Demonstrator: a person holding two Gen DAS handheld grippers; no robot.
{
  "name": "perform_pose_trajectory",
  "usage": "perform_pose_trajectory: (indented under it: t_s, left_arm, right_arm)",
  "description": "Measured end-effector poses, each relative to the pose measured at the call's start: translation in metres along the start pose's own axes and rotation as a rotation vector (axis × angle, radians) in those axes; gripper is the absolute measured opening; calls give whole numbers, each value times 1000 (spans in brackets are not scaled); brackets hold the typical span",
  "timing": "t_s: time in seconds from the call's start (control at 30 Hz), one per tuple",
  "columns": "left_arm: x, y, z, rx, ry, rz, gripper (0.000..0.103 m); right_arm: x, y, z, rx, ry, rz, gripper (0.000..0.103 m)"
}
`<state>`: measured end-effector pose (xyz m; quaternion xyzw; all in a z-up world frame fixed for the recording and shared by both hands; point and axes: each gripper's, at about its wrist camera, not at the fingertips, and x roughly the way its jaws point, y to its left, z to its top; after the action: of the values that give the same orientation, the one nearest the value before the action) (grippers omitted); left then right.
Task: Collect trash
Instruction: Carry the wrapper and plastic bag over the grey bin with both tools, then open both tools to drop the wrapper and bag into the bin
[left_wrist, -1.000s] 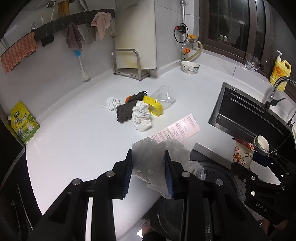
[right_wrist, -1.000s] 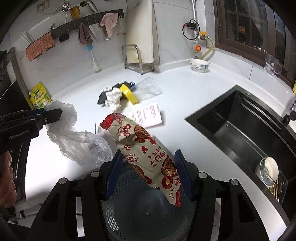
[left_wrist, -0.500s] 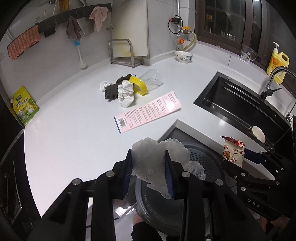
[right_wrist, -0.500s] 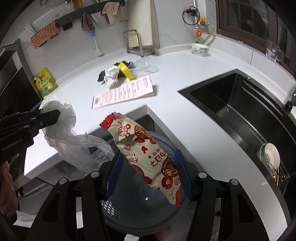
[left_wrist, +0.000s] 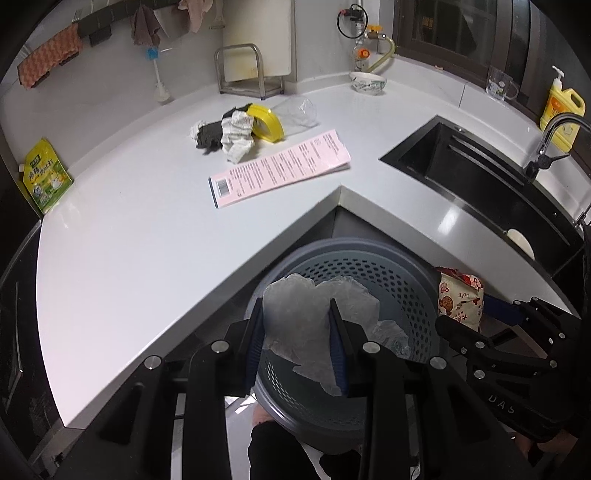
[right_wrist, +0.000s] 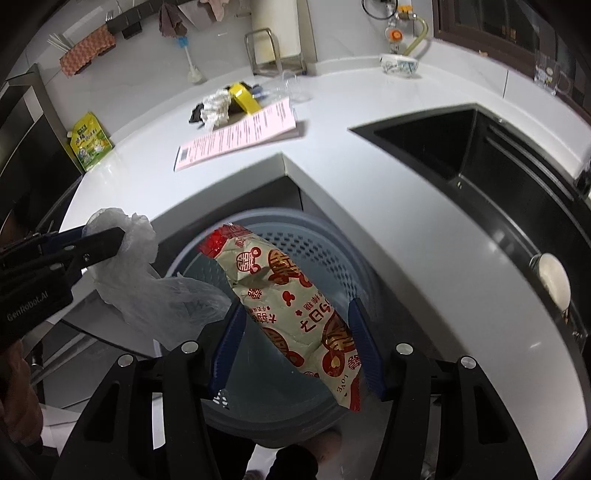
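White kitchen counter (left_wrist: 129, 258) behind; left gripper (left_wrist: 297, 341) pinches a crumpled clear plastic bag (left_wrist: 314, 317), right gripper (right_wrist: 295, 341) clamps a red-and-cream snack packet (right_wrist: 291, 306), both above the grey perforated bin (right_wrist: 314, 240) beyond the fingers. Clingy film might snag on release.

Changes since a second ago:
- Left gripper (left_wrist: 297, 343), clamped on clear plastic bag (left_wrist: 314, 325): moved off the counter (left_wrist: 147, 229); grey perforated bin (left_wrist: 388, 280) now lies directly beneath its jaws.
- Right gripper (right_wrist: 295, 343), holding snack packet (right_wrist: 288, 295): lowered; bin rim now surrounds its jaws.
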<state>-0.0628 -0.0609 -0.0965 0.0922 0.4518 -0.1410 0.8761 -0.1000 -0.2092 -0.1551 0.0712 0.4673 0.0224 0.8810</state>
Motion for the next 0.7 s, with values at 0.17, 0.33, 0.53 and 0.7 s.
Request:
perform_pose_trajectory:
  t_s: [0.17, 0.33, 0.53, 0.7]
  left_arm:
    - [17, -3, -12, -3, 37, -4, 32]
    - [31, -2, -15, -12, 50, 2, 32]
    - [52, -3, -14, -26, 65, -8, 34]
    - [61, -2, -17, -21, 83, -8, 36]
  right_arm:
    - [20, -3, -6, 20, 53, 17, 55]
    - [37, -5, -8, 28, 85, 29, 55]
    - [52, -6, -7, 32, 113, 31, 55]
    - [61, -6, -7, 34, 126, 30, 55]
